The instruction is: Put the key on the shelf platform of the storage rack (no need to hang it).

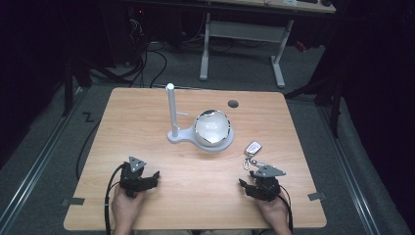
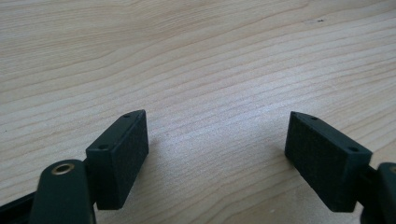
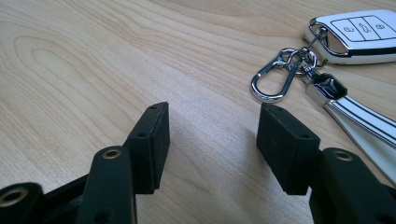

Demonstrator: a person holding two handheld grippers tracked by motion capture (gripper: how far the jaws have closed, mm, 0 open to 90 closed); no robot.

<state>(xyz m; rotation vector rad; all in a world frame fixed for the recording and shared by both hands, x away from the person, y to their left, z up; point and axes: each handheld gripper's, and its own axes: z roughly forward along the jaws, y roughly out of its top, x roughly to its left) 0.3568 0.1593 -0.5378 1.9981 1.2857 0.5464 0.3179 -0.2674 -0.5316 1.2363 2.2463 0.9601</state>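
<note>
Worktop (image 1: 147,205) is bare wood. At its middle sits a white stand (image 1: 177,131) with an upright post, carrying a shiny bowl (image 1: 212,128). Left hand-held gripper (image 1: 155,177) rests at the near left, jaws spread, nothing between them. Right hand-held gripper (image 1: 243,184) at the near right, jaws also released and empty. Car key (image 3: 357,33) lies flat just ahead of the right one, with clip (image 3: 273,79) and strap (image 3: 362,119) trailing toward it. Likely light, hard and smooth, so slippery; the ring joint flops. Best grip: across the fob's long edges, or pinch the strap.
</note>
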